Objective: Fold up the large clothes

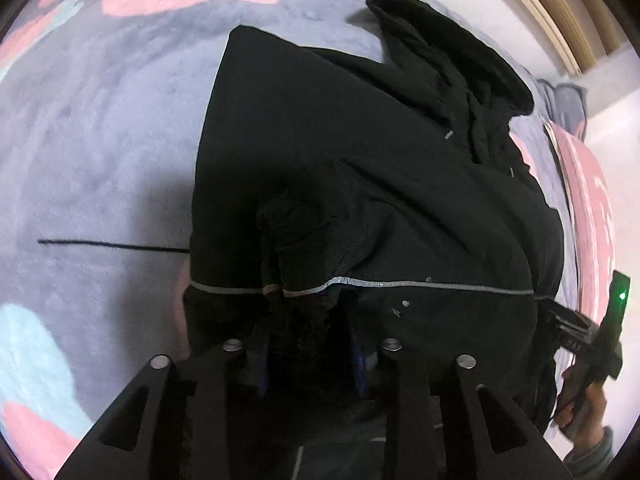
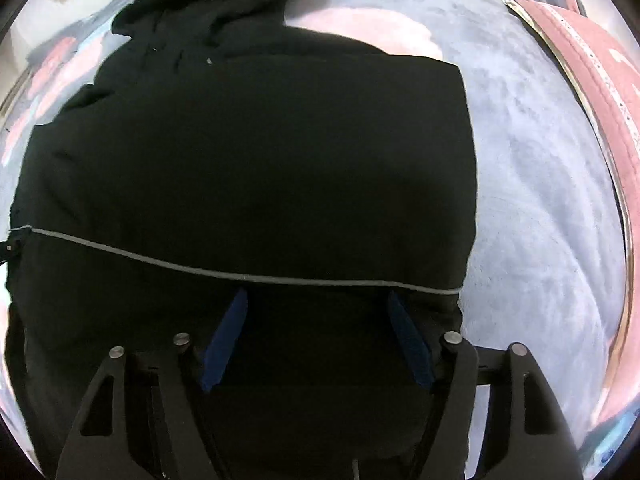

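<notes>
While spread dark on the grey blanket (image 1: pixel 100 152), looks soft, thick and floppy: the jacket (image 1: pixel 360 168). Best taken at the hem. Left gripper (image 1: pixel 312 344) narrowly apart around bunched cloth, grip unclear; right gripper (image 2: pixel 316 340) wide apart above it.

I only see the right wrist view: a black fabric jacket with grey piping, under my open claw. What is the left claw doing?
Observer: The left claw has a bunch of the black fabric jacket between its fingers, at the grey piping. I can't tell whether it grips.
Operator: Anything lying on the blanket on that side?
Observer: Yes, a thin black strand lies straight on the grey plush blanket, reaching the jacket's edge.
</notes>
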A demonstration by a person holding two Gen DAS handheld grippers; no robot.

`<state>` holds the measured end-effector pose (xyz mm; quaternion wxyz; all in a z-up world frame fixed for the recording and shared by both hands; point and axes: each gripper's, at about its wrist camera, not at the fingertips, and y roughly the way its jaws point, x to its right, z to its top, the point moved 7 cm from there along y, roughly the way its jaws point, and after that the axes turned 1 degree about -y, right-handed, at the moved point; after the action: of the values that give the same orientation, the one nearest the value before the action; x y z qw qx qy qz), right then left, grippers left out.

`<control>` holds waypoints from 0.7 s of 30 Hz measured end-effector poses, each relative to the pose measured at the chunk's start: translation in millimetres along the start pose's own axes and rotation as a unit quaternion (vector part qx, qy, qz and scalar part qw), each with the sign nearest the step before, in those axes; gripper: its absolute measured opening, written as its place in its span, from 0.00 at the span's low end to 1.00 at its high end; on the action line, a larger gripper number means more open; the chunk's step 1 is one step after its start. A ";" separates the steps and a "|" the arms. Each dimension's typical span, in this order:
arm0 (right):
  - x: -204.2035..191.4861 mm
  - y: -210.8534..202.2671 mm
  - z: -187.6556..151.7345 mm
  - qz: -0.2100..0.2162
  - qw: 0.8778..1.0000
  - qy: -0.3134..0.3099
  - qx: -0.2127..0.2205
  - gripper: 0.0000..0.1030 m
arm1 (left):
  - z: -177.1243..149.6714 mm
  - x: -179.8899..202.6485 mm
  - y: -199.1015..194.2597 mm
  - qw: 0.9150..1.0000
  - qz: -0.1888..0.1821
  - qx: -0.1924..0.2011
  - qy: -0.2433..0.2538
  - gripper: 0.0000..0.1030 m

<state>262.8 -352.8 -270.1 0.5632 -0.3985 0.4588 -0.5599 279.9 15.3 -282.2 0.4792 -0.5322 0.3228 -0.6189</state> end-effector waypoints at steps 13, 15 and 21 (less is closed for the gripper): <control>-22.7 -66.9 36.4 0.064 0.996 -0.003 0.056 0.76 | 16.7 28.3 -114.6 0.992 0.032 0.110 0.053 0.36; -31.4 -66.2 43.4 0.076 0.995 -0.003 0.060 0.76 | 19.1 42.4 -115.8 0.992 0.006 0.112 0.066 0.38; -37.4 -28.0 44.9 0.054 0.998 -0.004 0.030 0.76 | 13.1 82.4 -29.7 0.995 -0.021 0.033 0.088 0.40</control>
<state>300.3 -320.0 -228.7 0.6062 -0.3584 0.4600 -0.5408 287.3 -50.6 -223.5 0.4530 -0.4660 0.3318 -0.6838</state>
